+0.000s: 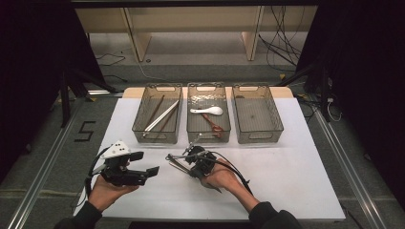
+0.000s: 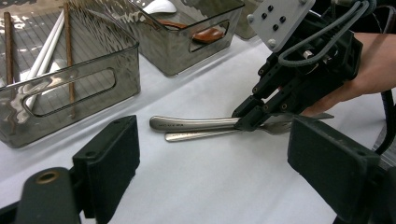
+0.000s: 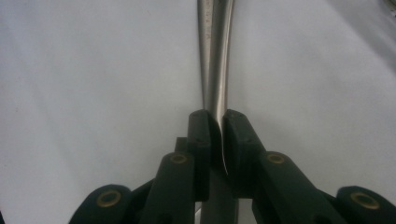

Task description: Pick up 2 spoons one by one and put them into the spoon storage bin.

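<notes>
High view: R gripper (image 1: 187, 155) clamps two metal utensils (image 1: 175, 162) on the white table (image 1: 296, 181), just in front of the middle bin (image 1: 208, 136); handles point left toward the L gripper (image 1: 149, 164).

Left gripper view: L jaws wide apart, empty; utensil handles lie crosswise ahead.

Right gripper view: jaws pinched on a handle, long axis running straight ahead.

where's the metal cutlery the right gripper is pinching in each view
High view: metal cutlery at centre, left of the right gripper.
Left gripper view: mid-frame, handles pointing left.
Right gripper view: top centre, running up from the jaws.
Shared landmark: white table mat.
</notes>
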{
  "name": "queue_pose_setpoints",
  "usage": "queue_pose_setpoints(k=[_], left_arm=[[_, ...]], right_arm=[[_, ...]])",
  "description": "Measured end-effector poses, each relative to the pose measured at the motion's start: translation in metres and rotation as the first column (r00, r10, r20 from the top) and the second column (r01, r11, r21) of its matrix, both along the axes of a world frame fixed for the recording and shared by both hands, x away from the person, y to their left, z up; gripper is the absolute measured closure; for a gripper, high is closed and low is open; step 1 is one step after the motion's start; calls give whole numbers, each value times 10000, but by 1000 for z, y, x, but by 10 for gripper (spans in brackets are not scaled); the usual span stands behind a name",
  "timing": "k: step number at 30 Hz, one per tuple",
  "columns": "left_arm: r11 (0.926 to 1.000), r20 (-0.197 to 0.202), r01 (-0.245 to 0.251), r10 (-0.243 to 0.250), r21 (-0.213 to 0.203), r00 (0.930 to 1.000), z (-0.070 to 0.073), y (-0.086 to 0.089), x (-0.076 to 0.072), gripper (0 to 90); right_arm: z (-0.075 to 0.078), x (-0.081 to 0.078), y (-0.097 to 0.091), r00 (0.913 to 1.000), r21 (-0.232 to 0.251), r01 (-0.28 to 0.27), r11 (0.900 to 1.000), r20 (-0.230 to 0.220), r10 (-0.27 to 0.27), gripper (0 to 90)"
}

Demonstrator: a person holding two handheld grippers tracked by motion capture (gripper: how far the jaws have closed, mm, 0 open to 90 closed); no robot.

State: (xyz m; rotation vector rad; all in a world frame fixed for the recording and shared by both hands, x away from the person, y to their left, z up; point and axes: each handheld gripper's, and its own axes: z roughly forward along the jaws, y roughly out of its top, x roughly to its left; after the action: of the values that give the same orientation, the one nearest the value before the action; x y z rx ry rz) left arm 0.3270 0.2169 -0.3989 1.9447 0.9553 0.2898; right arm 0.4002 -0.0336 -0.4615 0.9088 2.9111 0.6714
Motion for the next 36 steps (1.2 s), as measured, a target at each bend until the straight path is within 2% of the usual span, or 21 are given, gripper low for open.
queue_pose_setpoints(k=[8,21,29,36], left_arm=[[10000,-26,-63,63,-47,10000,0,0,0,168],[9999,-8,-92,92,-84,10000,0,2,1,168],[9997,-36,-140,139,-193,9999,-1,3,2,167],[9997,-51,-138,137,-215,9999,-1,3,2,167]], right_arm=[[6,2,-7,10000,213,48,9998,61,-49,825],[28,10,-34,9976,1240,614,9904,242,-649,829],[52,18,-63,9895,1954,1182,9736,594,-1320,831],[69,26,-94,9753,2395,1792,9542,840,-2043,836]])
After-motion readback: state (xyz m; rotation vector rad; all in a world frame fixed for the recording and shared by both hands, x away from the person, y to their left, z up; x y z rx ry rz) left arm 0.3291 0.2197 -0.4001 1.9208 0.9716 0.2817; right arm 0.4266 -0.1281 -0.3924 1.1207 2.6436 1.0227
